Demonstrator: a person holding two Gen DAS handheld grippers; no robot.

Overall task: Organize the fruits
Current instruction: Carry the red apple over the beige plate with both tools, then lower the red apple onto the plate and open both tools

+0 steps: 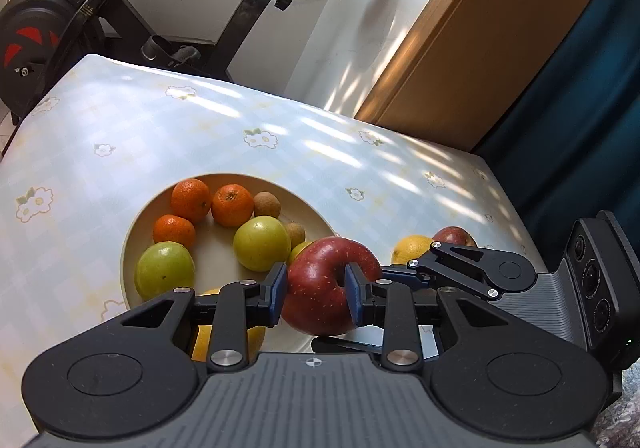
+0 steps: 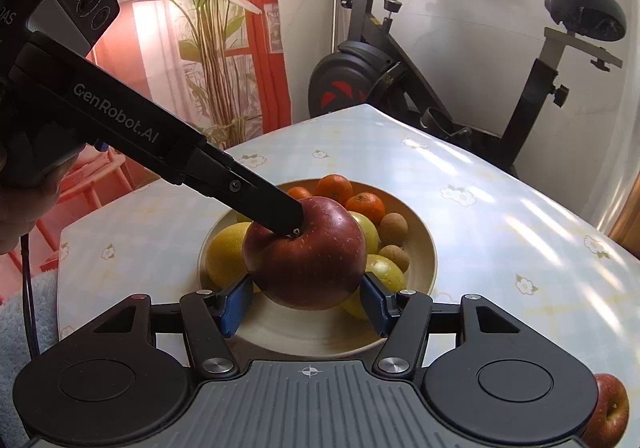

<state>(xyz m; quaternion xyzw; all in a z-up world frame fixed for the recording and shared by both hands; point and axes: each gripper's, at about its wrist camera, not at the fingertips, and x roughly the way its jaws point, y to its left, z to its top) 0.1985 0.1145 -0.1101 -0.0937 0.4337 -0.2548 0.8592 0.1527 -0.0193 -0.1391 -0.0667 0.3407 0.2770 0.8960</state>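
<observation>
A big red apple [image 1: 320, 288] [image 2: 304, 260] hangs over the near side of a beige bowl [image 1: 129, 248] [image 2: 429, 248]. My left gripper [image 1: 316, 288] is shut on the apple, with one blue pad in the stem hollow and the other on the outer skin. In the right wrist view its fingers [image 2: 276, 210] slant in from the upper left into that hollow. My right gripper [image 2: 306, 302] is shut on the same apple, a pad against each flank. The bowl holds tangerines [image 1: 191, 200], green apples [image 1: 262, 244], small brown fruits [image 2: 394, 226] and a yellow fruit [image 2: 226, 252].
A second red apple [image 1: 454, 236] [image 2: 610, 408] and a yellow fruit [image 1: 412, 248] lie on the flowered tablecloth [image 1: 160, 136] beside the bowl. An exercise bike [image 2: 400, 68] stands past the table's far edge, a potted plant [image 2: 212, 28] to the left, a wooden door [image 1: 460, 48] to the right.
</observation>
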